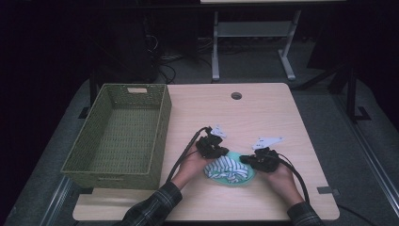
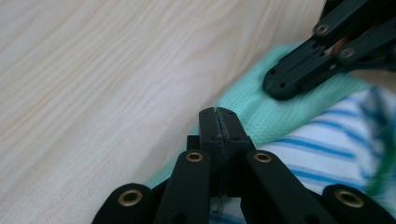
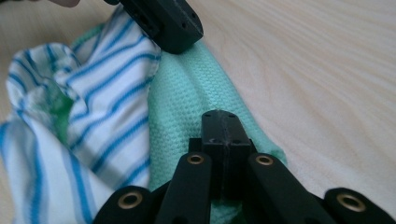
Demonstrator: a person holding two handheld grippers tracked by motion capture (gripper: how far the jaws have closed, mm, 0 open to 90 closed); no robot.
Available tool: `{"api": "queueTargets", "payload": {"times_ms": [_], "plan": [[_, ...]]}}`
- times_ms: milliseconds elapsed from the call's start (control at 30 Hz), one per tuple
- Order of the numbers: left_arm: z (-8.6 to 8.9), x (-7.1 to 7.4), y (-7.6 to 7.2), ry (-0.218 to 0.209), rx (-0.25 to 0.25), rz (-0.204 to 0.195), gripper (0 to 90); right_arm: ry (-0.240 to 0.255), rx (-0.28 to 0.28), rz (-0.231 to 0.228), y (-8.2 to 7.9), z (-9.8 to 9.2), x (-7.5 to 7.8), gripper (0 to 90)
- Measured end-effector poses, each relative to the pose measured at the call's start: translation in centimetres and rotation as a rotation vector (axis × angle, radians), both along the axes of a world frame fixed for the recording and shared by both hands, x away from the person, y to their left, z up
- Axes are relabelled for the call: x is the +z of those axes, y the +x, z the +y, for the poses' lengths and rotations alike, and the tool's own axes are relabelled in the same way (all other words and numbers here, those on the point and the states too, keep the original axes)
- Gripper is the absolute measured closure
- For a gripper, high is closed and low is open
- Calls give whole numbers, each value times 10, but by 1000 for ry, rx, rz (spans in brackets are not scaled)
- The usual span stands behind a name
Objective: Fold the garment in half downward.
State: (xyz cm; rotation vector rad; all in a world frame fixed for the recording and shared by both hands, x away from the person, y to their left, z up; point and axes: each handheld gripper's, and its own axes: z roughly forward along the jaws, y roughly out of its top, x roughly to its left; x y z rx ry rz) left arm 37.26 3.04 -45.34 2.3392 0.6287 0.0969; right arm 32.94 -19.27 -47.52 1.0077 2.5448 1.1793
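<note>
Cloths lie in a small heap at the near edge of the table (image 1: 263, 113), between the person's two hands: a mint-green cloth (image 1: 244, 178) underneath and a white cloth with blue stripes (image 1: 227, 168) bunched on top of it. The heap is a flattened oval whose long axis runs roughly left to right across the table, tilted a little so that its right end sits slightly farther from the person. No label, brand or writing can be read on either cloth.

The left gripper (image 2: 219, 122) rests at the heap's left end. In the left gripper view its jaws are pressed together, with a thin edge of fabric caught between them just where the green cloth meets the striped one. The right gripper (image 3: 226, 127) sits at the heap's right end; in its own view the jaws are likewise clamped tight, on a fold of the green cloth. The two gripper tips are near each other, both on the far side of the heap.

Farther off and to the left, a green woven basket (image 1: 157, 136) stands on the table, well apart from the cloths. Near the far edge is a round hole (image 1: 236, 96) in the tabletop.
</note>
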Motion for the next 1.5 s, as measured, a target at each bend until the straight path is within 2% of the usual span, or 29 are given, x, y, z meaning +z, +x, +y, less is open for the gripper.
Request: {"api": "queueTargets", "payload": {"times_ms": [67, 200, 267, 367, 467, 600, 667, 767, 933, 1133, 1267, 1400, 1500], "plan": [[-2, -7, 0, 17, -4, -2, 895, 1, 0, -1, 0, 0, 0, 900], [-3, -6, 1, 14, -6, -4, 895, -1, -5, 1, -1, 1, 0, 899], [-1, -4, 1, -25, 1, 14, 888, 2, -5, -3, -1, 1, 2, 899], [4, 9, 0, -50, -9, -7, 848, 33, -9, -28, -2, -2, 9, 898], [10, 20, -4, -91, -3, -7, 824, 46, -13, -54, 1, -5, 18, 898], [16, 30, -13, -124, -12, -7, 858, 61, -23, -68, 10, -6, 24, 899], [19, 32, -19, -128, -24, 1, 887, 55, -15, -52, 16, -4, 24, 898], [21, 32, -29, -134, -38, 16, 895, 58, -14, -66, 22, 0, 24, 899], [21, 29, -47, -146, -66, 35, 895, 55, -15, -54, 29, 3, 17, 899], [21, 25, -69, -136, -107, 51, 894, 47, -7, -44, 35, 5, 9, 899], [21, 17, -80, -127, -122, 77, 894, 44, 3, -33, 37, 7, 5, 899], [15, 4, -86, -83, -154, 99, 894, 22, 12, -21, 38, 10, 1, 899], [10, -3, -86, -42, -163, 97, 895, 9, 20, -15, 38, 12, -1, 899]]}}
